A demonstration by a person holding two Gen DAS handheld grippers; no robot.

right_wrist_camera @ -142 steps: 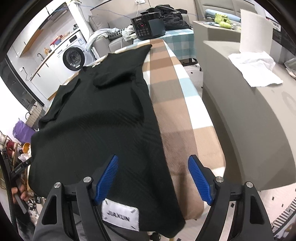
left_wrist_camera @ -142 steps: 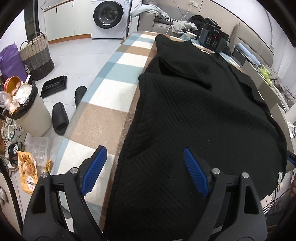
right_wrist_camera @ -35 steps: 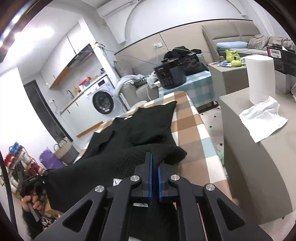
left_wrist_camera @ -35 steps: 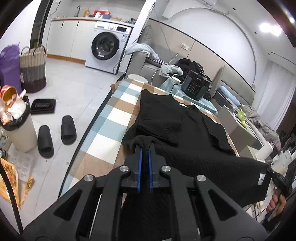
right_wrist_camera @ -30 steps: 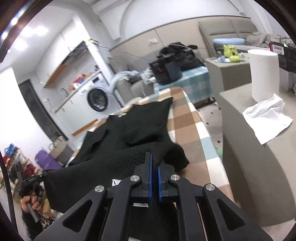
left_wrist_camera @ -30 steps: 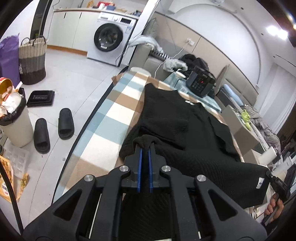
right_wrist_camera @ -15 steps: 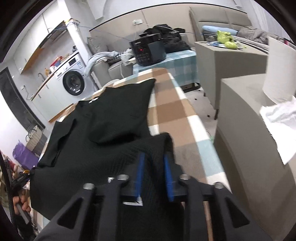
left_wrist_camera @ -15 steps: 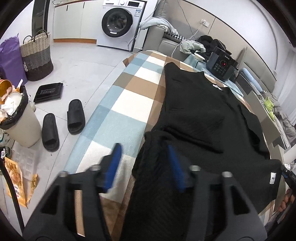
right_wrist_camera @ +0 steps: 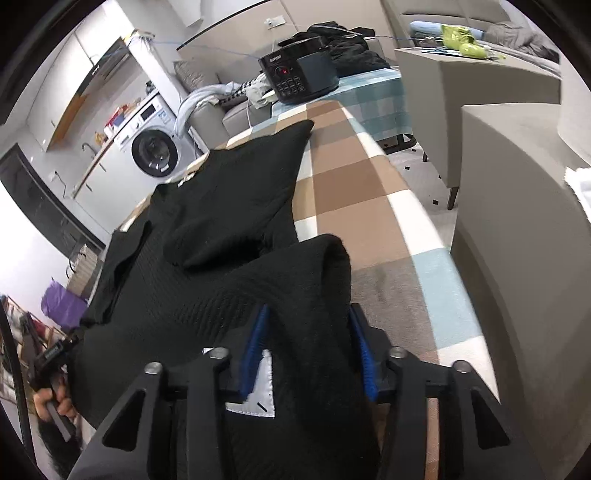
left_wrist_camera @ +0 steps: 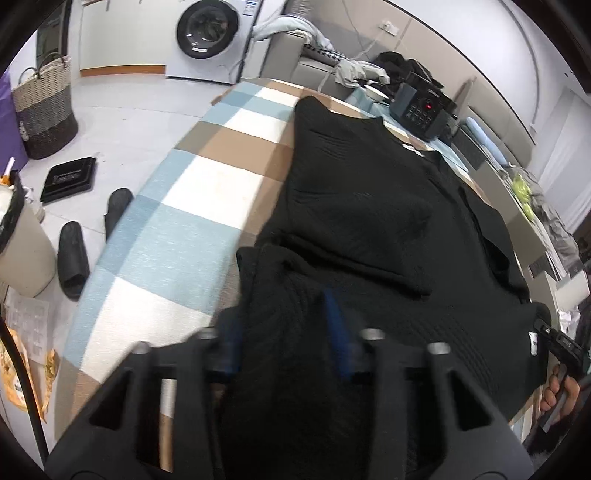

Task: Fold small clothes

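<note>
1. Long table (left_wrist_camera: pixel 207 192) is running away from both cameras, covered by a checked cloth in tan, pale blue and white squares; pale tiled floor is showing to its side.
2. Washing machine (left_wrist_camera: pixel 207 35) is standing against the far wall, 1 unit, round dark door. A woven basket (left_wrist_camera: pixel 44 107) is sitting on the floor near it.
3. 2 black slippers (left_wrist_camera: pixel 74 258) are lying on the floor beside the table, near 1 lined bin (left_wrist_camera: pixel 18 243).
4. 1 black box-shaped appliance (right_wrist_camera: pixel 299 75) with a keypad is sitting on a checked cloth past the table's far end.
5. Black knit top (left_wrist_camera: pixel 369 206) is lying spread along the table, ribbed herringbone texture, its near hem doubled up over the body in a soft roll; 1 white label (right_wrist_camera: pixel 255 391) is showing.
6. Left gripper (left_wrist_camera: pixel 284 332) is blurred; its 2 blue pads have just been closing, parted with the folded hem lying between them, loose.
7. Right gripper (right_wrist_camera: pixel 310 347) is likewise narrowing, pads apart, hem draped between, not pinched.
</note>
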